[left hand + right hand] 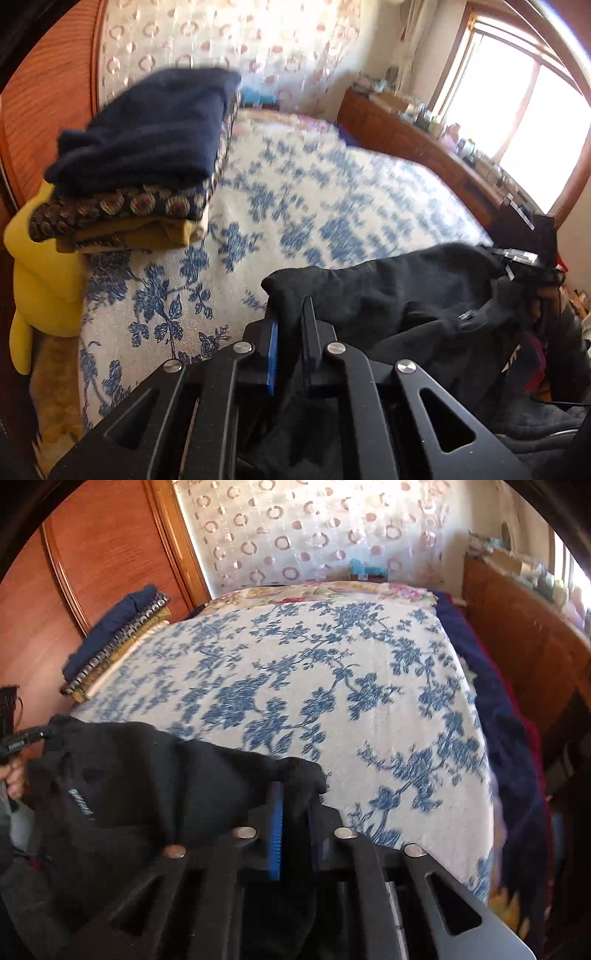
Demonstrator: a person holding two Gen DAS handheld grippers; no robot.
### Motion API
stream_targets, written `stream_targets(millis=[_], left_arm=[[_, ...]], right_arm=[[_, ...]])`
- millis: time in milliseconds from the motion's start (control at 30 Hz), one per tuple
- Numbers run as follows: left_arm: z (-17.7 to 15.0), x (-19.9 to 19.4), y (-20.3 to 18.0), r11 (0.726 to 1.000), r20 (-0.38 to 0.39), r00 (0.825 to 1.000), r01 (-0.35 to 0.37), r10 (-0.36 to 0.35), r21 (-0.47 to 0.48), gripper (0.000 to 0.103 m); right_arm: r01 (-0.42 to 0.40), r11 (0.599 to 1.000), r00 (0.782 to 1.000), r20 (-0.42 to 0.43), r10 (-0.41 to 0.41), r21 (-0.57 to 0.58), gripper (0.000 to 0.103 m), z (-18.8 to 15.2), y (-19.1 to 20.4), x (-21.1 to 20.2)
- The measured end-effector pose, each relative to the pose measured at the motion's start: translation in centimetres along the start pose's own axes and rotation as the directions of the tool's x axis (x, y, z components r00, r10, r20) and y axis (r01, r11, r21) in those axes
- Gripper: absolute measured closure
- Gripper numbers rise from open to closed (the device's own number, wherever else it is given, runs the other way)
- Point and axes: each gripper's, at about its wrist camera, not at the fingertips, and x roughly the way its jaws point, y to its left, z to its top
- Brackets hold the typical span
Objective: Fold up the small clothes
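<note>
Fingers of the left gripper [290,314] and right gripper [295,797] each pinch a corner of the black garment [388,295], held at the near edge of the bed [295,672]. Next, probably: spread it flat. No containers; a folded stack [147,147] sits at the bed's far left.

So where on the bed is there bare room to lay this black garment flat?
The floral bedspread is bare from the black garment up to the flowered bedding at the head. The folded stack crowds the wardrobe-side edge; dark blue bedding lines the cabinet side.
</note>
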Motion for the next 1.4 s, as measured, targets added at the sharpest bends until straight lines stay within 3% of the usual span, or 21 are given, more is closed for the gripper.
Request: stream_targets(millis=[233, 400, 500, 600, 833, 1067, 1133, 1200, 1367, 1400], left_arm=[[-0.5, -5.9, -2.2, 0.999, 0.145, 0.989, 0.033, -0.033, 0.002, 0.093], [0.8, -10.5, -3.6, 0.995, 0.242, 0.966, 0.097, -0.094, 0.001, 0.094], [2.0, -13.1, -5.3, 0.996, 0.300, 0.950, 0.079, -0.090, 0.047, 0.094], [3.2, -15.6, -6.5, 0.995, 0.361, 0.928, 0.072, -0.092, 0.069, 0.094], [6.6, -20.8, -8.2, 0.993, 0.497, 0.864, 0.017, -0.073, 0.116, 0.094], [11.9, -22.0, -8.7, 0.988, 0.566, 0.822, -0.027, -0.063, 0.150, 0.094], [13.9, -20.7, -8.7, 0.988, 0.568, 0.822, -0.047, -0.046, 0.149, 0.094], [15.7, -18.9, -8.5, 0.986, 0.557, 0.830, -0.078, -0.015, 0.144, 0.094], [20.5, -9.3, -6.4, 0.981, 0.484, 0.872, -0.154, 0.077, 0.122, 0.092], [21.2, -6.6, -5.7, 0.977, 0.445, 0.890, -0.174, 0.101, 0.125, 0.088]], right_arm=[[-0.004, 1.000, 0.983, 0.185, 0.002, 0.009, 0.095, -0.7, 1.2, -6.7], [-0.034, 0.999, 0.955, 0.295, 0.034, -0.003, 0.096, -0.4, 1.8, -12.4], [-0.022, 0.999, 0.935, 0.354, 0.029, -0.022, 0.096, -0.1, 2.4, -15.6], [-0.003, 0.999, 0.906, 0.422, 0.023, -0.048, 0.096, 0.0, 3.1, -18.8], [0.055, 0.991, 0.815, 0.578, 0.024, -0.118, 0.096, 0.9, 5.4, -27.0], [0.134, 0.975, 0.738, 0.675, 0.020, -0.176, 0.096, 4.3, 6.9, -31.8], [0.154, 0.972, 0.734, 0.679, 0.009, -0.180, 0.096, 6.2, 6.9, -32.0], [0.186, 0.966, 0.748, 0.663, -0.022, -0.178, 0.096, 8.4, 7.0, -30.5], [0.248, 0.960, 0.832, 0.536, -0.142, -0.131, 0.096, 14.9, 7.9, -20.9], [0.279, 0.954, 0.846, 0.499, -0.189, -0.111, 0.092, 16.2, 7.4, -18.1]])
